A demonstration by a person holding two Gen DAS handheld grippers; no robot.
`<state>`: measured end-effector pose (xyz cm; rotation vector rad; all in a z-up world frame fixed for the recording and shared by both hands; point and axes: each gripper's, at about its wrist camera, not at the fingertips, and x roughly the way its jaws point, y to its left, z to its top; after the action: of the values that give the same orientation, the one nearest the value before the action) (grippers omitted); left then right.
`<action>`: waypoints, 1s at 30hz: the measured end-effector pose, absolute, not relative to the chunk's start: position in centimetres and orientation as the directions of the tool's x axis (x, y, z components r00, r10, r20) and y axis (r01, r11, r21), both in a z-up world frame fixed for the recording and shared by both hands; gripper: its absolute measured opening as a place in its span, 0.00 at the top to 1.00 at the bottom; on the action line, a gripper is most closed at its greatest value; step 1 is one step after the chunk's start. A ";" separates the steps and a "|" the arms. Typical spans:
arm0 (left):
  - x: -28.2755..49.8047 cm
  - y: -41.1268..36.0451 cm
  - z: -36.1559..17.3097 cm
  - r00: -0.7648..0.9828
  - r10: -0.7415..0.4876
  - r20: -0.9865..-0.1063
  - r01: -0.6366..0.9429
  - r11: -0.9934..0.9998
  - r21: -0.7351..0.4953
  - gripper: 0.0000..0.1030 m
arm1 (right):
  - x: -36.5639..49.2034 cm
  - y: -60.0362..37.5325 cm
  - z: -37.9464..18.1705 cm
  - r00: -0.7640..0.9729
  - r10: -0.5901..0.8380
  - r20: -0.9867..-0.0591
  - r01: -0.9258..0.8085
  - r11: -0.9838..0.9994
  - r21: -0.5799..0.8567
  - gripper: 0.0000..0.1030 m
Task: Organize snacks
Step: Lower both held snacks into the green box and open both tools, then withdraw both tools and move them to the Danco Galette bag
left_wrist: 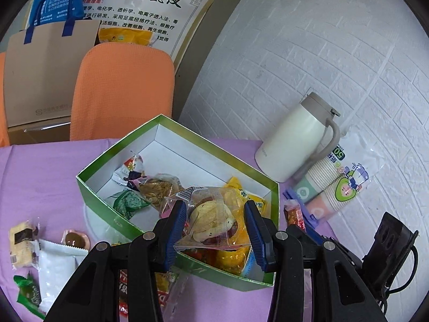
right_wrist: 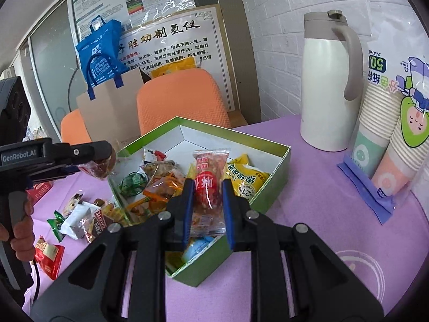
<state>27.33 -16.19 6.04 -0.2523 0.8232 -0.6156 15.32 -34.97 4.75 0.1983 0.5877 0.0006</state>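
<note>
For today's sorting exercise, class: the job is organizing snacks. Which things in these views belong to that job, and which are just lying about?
Part of the job:
- green box
- clear pastry packet in the left gripper
- red snack packet in the right gripper
- loose snacks on the purple cloth

Lying about:
- white jug
- paper cups
- orange chair
- blue bag

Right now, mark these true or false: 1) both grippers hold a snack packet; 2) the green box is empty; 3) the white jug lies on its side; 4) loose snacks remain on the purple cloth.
1) True: the left gripper holds a clear pastry packet, the right gripper a red snack bar.
2) False: the green cardboard box holds many snacks.
3) False: the white jug stands upright.
4) True: loose snacks lie on the purple cloth.
</note>
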 end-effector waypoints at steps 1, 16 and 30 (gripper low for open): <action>27.5 -16.3 5.8 0.513 -0.602 -0.612 0.412 0.798 -0.440 0.56 | 15.8 -35.0 4.6 0.834 0.060 -0.548 0.054 0.980 0.189 0.78; 28.3 -14.9 3.3 0.527 -0.516 -0.675 0.306 0.856 -0.416 0.18 | 15.7 -33.7 3.2 0.825 0.060 -0.562 0.020 0.991 0.135 0.13; 21.8 -13.6 7.4 0.608 -0.466 -0.643 0.330 0.885 -0.329 0.18 | 10.5 -30.8 6.4 0.851 0.127 -0.509 -0.054 0.986 0.156 0.02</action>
<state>21.85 -13.59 7.44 -0.1840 0.7937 -0.4626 10.52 -30.80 6.42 0.1377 0.5445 0.0952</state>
